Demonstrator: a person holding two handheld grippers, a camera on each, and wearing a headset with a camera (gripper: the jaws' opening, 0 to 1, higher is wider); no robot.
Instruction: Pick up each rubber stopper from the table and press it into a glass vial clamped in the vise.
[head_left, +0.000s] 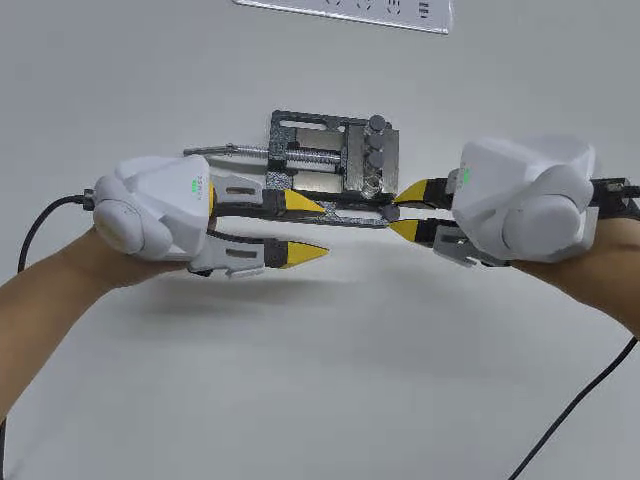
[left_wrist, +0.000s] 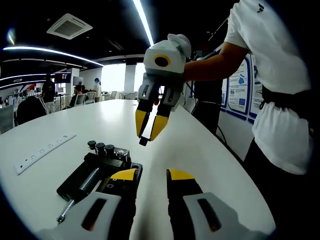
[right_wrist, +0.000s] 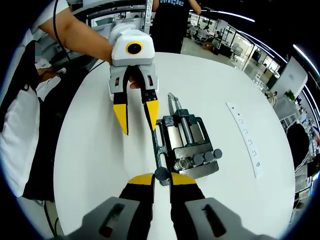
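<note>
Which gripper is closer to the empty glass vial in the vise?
Right. The right gripper, holding a rubber stopper, is just beside the empty glass vial; the left gripper hangs open farther off, by the vise's screw end.

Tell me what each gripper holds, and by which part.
Right gripper pinches a stopper by its sides, between its tips. Left gripper is open, empty.

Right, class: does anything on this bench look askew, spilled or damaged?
Nothing stands out. The vise sits flat on the table, its stoppered vials upright, and the right gripper holds a stopper.
</note>
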